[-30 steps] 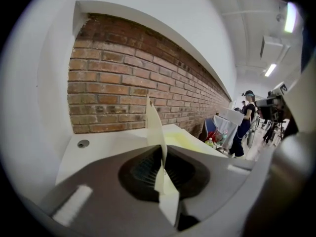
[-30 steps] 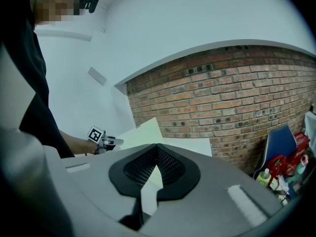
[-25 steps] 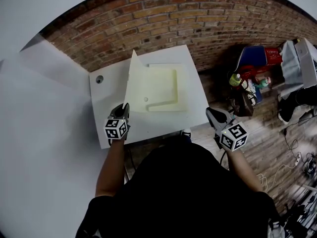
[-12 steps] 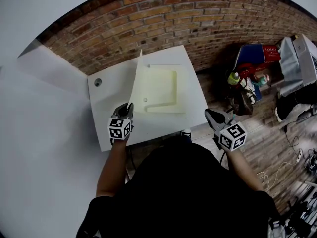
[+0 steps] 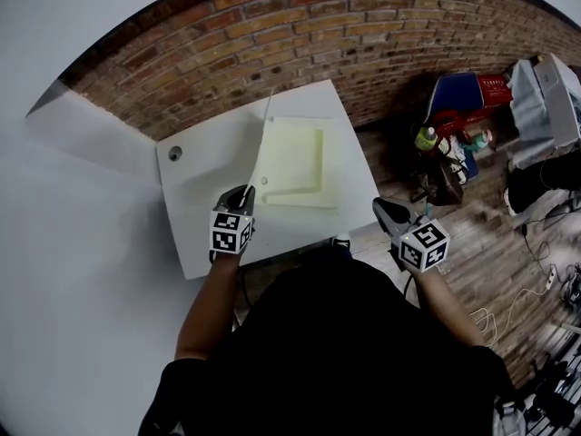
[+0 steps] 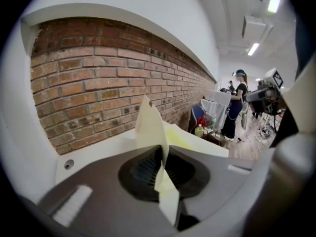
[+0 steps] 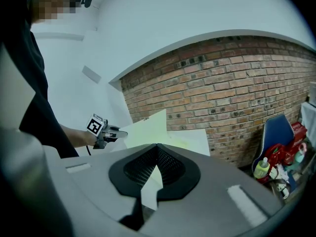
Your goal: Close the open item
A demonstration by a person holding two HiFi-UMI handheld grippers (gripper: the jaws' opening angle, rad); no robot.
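The left gripper is pinched on the near edge of the pale-yellow box's lid, holding it almost on edge. In the head view the lid's long axis runs from the gripper up toward the brick wall. The box's open tray lies flat on the white counter just right of the lid, so closing probably means swinging it rightward and down. The right gripper hangs off the counter's lower-right edge, pressed together and empty, farther away.
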